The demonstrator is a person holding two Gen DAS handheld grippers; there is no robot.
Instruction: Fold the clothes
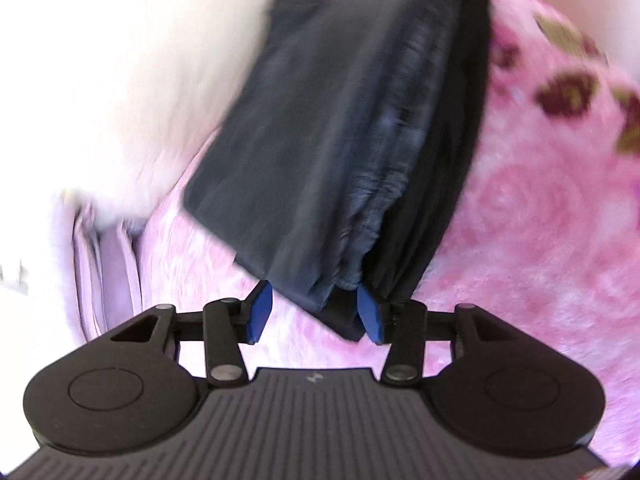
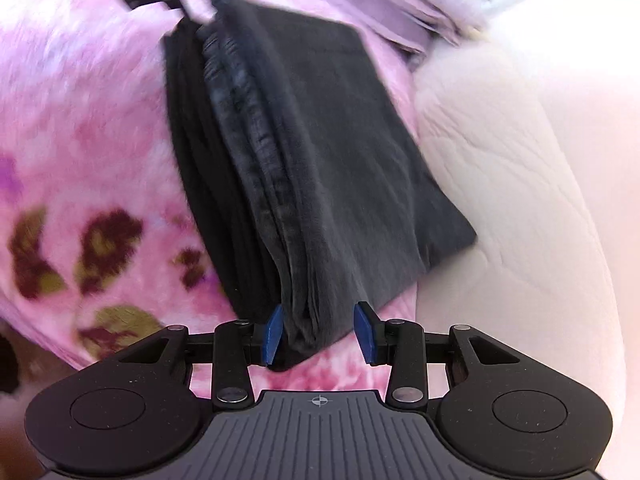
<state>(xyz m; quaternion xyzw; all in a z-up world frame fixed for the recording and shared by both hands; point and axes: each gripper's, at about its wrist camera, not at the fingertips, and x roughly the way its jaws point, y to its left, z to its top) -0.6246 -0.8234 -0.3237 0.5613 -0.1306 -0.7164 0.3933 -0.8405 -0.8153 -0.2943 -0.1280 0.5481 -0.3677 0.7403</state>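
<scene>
Dark grey garment [image 1: 320,128] on a pink blanket [image 1: 540,200] with maroon-and-olive flowers.

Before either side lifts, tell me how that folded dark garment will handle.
The folded dark garment will probably be floppy: its stacked layers already sag and wrinkle between the left tongs. It looks light for its size. If raised from only the end at the right tongs, the far layers may droop open onto the pink floral blanket.
</scene>
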